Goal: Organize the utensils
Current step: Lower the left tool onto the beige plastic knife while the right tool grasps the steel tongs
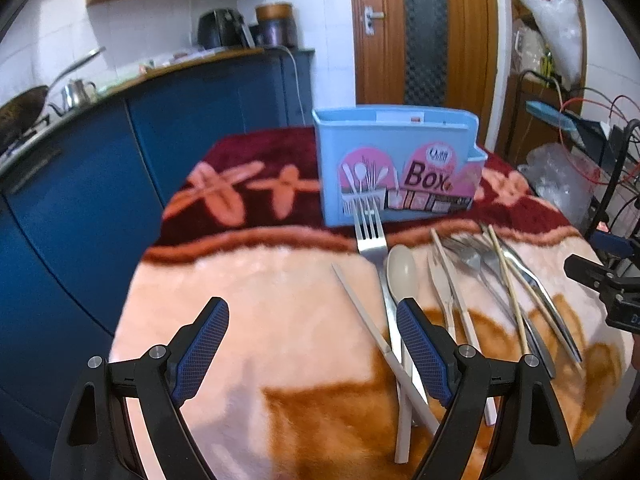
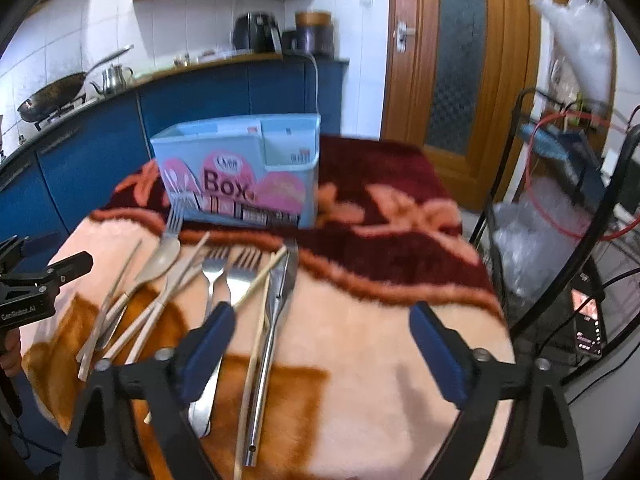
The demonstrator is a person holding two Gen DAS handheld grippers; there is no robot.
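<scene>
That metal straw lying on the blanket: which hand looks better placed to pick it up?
Probably the right. The metal straw lies just beside the right tool's left finger, and the tool is open and empty. The left tool hovers over the pale chopstick, further away.

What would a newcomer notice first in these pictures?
First, the light blue utensil box with its pink "Box" label, upright at the far side of the blanket-covered table. In front of it lies a loose row of forks, a beige spoon and chopsticks.
</scene>
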